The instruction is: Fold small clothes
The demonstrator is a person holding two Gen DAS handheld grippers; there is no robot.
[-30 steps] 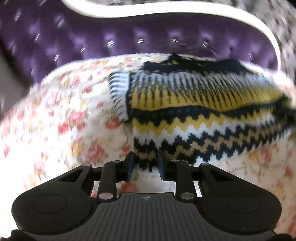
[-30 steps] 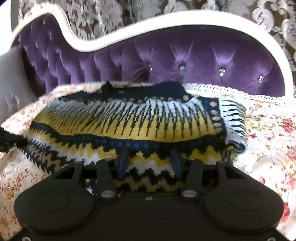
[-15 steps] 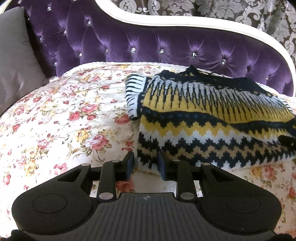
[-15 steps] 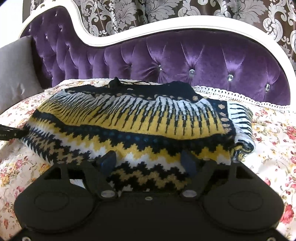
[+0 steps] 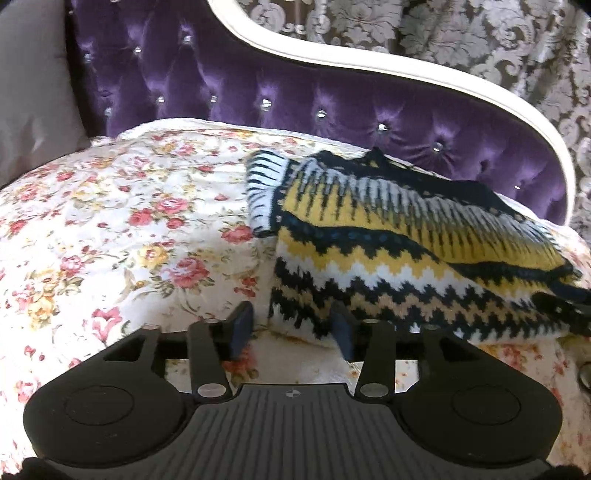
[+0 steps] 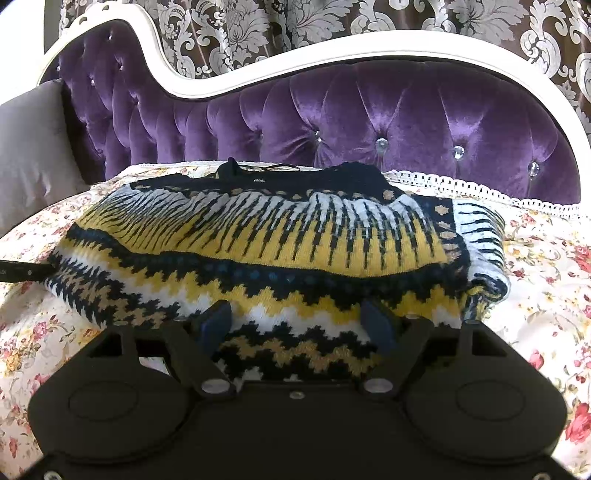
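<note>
A knit sweater [image 5: 391,251] with black, yellow and white zigzag bands lies folded on the floral bed cover [image 5: 110,229]. It also fills the middle of the right wrist view [image 6: 280,240]. My left gripper [image 5: 290,328] is open at the sweater's near left corner, its jaws standing to either side of the hem. My right gripper [image 6: 301,325] is wide open over the near hem, with the knit lying between its jaws. The other gripper's tip [image 6: 22,271] shows at the sweater's left edge.
A purple tufted headboard [image 6: 369,110] with a white frame stands right behind the sweater. A grey pillow [image 5: 33,96] leans at the left. Patterned curtains [image 6: 258,26] hang behind. Bare floral cover [image 6: 546,280] lies to the right of the sweater.
Both grippers opened and let go of the sweater's hem. The sweater now rests on the bed. The left gripper has drawn back a little to the left.
</note>
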